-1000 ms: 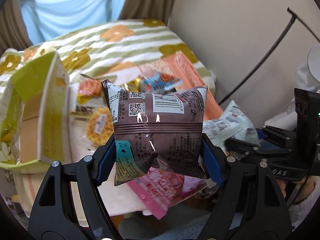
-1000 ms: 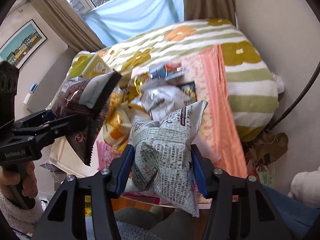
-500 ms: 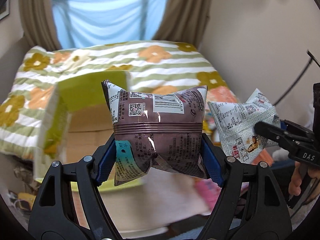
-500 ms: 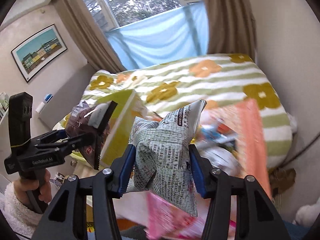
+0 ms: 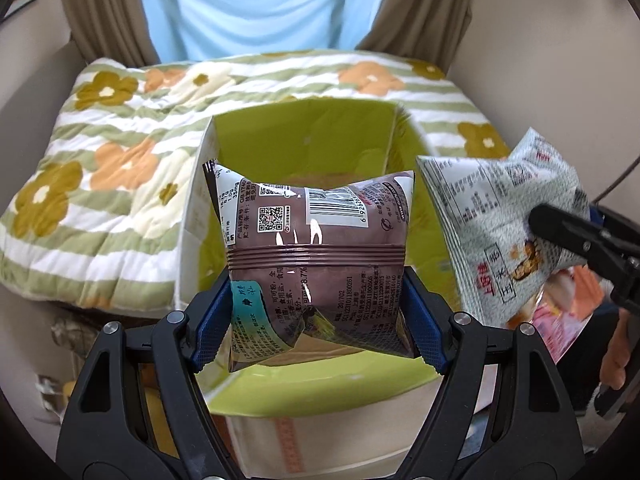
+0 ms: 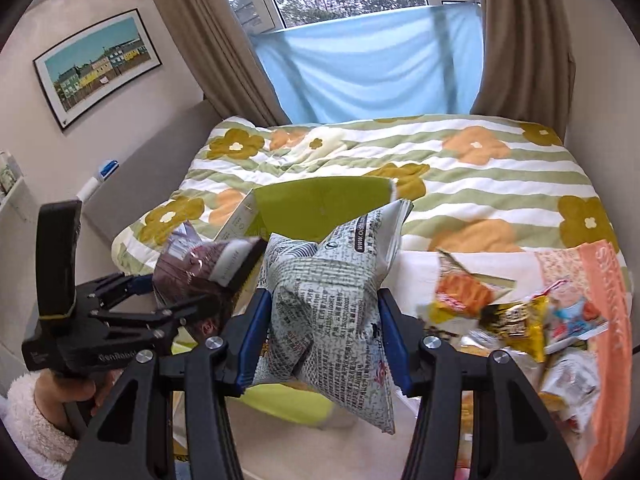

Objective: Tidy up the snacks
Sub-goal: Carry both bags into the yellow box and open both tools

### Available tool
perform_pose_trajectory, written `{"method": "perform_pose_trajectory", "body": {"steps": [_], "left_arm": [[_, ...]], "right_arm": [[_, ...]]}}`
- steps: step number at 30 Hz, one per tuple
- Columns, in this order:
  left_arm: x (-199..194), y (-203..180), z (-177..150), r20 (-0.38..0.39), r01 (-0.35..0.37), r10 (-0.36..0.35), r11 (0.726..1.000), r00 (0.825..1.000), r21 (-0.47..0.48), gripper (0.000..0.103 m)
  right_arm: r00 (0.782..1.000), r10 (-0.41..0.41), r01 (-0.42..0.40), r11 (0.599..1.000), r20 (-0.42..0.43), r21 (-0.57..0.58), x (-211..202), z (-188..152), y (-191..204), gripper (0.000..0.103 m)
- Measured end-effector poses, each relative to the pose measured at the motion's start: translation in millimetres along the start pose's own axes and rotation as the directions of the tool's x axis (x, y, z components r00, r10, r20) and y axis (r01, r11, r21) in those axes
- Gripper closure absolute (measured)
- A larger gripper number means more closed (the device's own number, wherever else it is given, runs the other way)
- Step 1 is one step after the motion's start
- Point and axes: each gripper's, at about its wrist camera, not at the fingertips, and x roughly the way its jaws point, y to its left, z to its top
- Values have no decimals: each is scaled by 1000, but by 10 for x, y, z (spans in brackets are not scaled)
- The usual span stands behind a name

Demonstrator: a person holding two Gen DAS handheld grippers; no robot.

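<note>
Both packets have swung from the snack pile to the green box (image 5: 304, 136): my left claw (image 5: 318, 316) clamps the brown packet (image 5: 316, 264) above its opening, my right claw (image 6: 324, 340) pinches the white packet (image 6: 332, 300) beside it; loose snacks (image 6: 512, 316) lie rightward on the flowered quilt (image 6: 460, 176).

Words and numbers I can read

I see a barcode, a QR code and "201702" on the brown snack bag (image 5: 316, 264). The white snack bag (image 6: 332, 300) starts a web address, "www.oi". The left gripper (image 6: 188, 284) says "GenRobot".
</note>
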Motion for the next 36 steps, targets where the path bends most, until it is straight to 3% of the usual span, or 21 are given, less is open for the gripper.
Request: {"method": "perform_pose_trajectory", "body": {"steps": [6,8,9,14,18,21,27,32,33,35,36], "left_arm": [[238,177,16,-47,17,-16,999,999,31,19],[261,186,0,-53,17,-16,999,998,34,1],[259,186,-5,-50,13,-11,999,999,37,0],[248,224,-47,-47,-10,12,999,999,41,0],[149,392,-104,-43,-27,25,999,999,-35,0],[126,505,-191,-38,19,-23,995,999,-101,0],[142,556,-278,-51,-24,18,991,999,-128,0],[39,599,-304,-33,-47,42,989,999,-141,0],[32,594,-316,-34,-52,48,988,998,-144,0],[31,603,-345,-41,-52,46,988,998,-144,0],[34,607,-356,-45,-56,50,989,998,-137,0]], "right_arm": [[996,-76,77,996,-39,32,228,-22,194,54],[993,-99,101,994,-57,28,299,-12,230,54],[992,-106,108,994,-63,26,316,-18,248,54],[987,-129,131,991,-92,15,410,-5,278,54],[986,-128,128,992,-103,-9,462,-14,310,54],[986,-118,116,993,-117,-27,531,-41,357,54],[978,-143,125,985,-154,-122,738,-98,485,54],[983,-85,72,994,-163,-82,800,-72,487,52],[984,-71,59,995,-164,-76,819,-74,487,49],[985,-74,65,996,-153,-62,828,-99,494,30],[987,-74,68,996,-144,-50,824,-115,491,9]]}}
